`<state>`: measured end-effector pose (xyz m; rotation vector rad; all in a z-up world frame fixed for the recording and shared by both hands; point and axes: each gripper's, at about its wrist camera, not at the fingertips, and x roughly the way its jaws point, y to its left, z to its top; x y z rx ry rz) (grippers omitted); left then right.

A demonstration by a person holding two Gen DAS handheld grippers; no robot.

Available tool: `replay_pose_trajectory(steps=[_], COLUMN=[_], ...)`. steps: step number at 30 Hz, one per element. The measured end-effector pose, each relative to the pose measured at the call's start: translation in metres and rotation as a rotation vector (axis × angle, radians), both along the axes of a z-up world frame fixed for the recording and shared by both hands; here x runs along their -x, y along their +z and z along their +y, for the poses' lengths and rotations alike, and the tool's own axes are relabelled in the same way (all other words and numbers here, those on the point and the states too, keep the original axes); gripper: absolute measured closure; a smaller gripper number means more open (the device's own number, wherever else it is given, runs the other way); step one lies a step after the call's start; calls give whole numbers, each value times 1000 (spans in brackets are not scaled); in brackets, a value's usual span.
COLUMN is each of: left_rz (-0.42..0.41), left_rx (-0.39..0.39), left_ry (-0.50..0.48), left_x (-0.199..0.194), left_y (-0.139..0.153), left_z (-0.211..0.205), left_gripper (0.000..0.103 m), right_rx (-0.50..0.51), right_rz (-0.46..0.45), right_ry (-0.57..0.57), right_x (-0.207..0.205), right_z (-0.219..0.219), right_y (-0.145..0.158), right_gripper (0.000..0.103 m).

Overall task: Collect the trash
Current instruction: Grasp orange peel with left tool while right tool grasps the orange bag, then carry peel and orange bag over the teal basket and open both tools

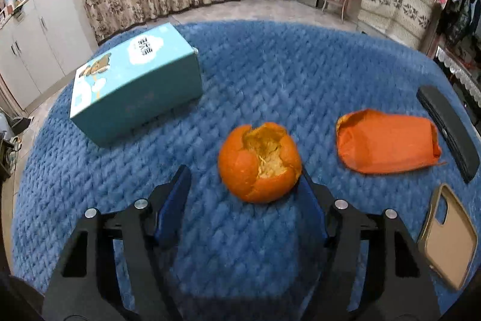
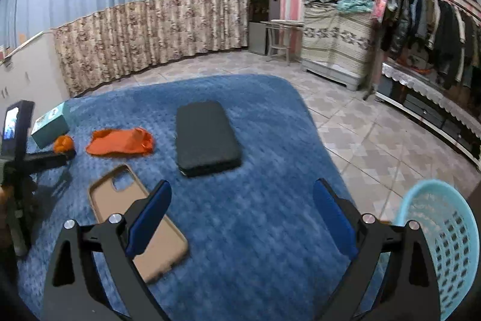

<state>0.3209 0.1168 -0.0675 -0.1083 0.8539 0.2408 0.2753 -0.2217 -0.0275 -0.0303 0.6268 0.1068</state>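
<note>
Left hand-held gripper [image 1: 243,179] open, orange peel [image 1: 260,161] torn side up; round, no long axis

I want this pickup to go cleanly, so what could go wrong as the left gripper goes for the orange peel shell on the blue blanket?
1. The hollow, torn orange peel shell touches only one finger of the left gripper, with a gap at the other; closing could push it aside or crush it.
2. The soft blue knitted blanket could snag a fingertip.
3. The light blue perforated plastic basket sits off the blanket's far corner beside the right gripper, so the carry is long.
</note>
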Motion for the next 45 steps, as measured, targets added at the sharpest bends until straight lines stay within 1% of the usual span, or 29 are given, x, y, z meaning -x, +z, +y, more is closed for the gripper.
replay_pose_trajectory(steps=[1,3,5,7,9,11,16,18,19,21,22,23,24,25,30,33,34,35,38,41,45], left_rz=[-11,-16,-30,-40,-40,-37,-41,-35,-30,-27,-28,-28,-28,-28,-27,-21,-22,-28,-53,-93,-132], left_rx=[7,24,35,44,33,20,44,41,37,34,35,37,37,37,37,20,15,11,-4,-43,-52], left_ry=[-4,-1,-1,-6,-5,-6,1,-2,-3,-4,-3,-3,-3,-3,-2,-6,-9,-15,-21,-38,-96], left_x=[0,-1,-1,1,1,1,0,-1,-2,-2,-2,-2,-2,-1,-1,-2,-2,-1,5,16,32], left_y=[1,0,0,0,-1,-1,-4,-5,-5,-6,-5,-5,-5,-5,-5,-5,-7,-7,-4,6,21], left_z=[1,4,5,6,4,0,4,4,4,2,2,2,1,2,1,0,-1,-2,-9,-28,-58], left_gripper=[43,45,51,54,55,55,55,55,55,55,55,55,55,55,55,59,63,66,70,70,70], right_rx=[-6,-17,-27,-31,-47,-40,-46,-12,4,10,2,-7,-13,-17,-62,-94,-100,-104,-107,-96,-129], right_rz=[7,18,35,60,93,116,192,236,257,255,253,251,244,239,187,136,123,109,57,-4,-67], right_ry=[19,54,106,138,161,170,196,225,240,250,261,271,272,270,254,220,209,195,155,99,7], right_x=[-7,-19,-35,-49,-67,-81,-109,-114,-116,-114,-114,-113,-112,-110,-98,-84,-80,-74,-59,-40,-6], right_z=[8,25,49,70,91,105,131,144,148,150,149,149,147,144,124,101,94,85,59,30,-16], right_y=[1,2,1,-2,-9,-18,-44,-55,-60,-61,-59,-59,-57,-57,-43,-29,-25,-20,0,19,37], right_gripper=[10,10,10,10,10,10,12,25,40,48,54,69,81,85,87,87,87,87,87,87,87])
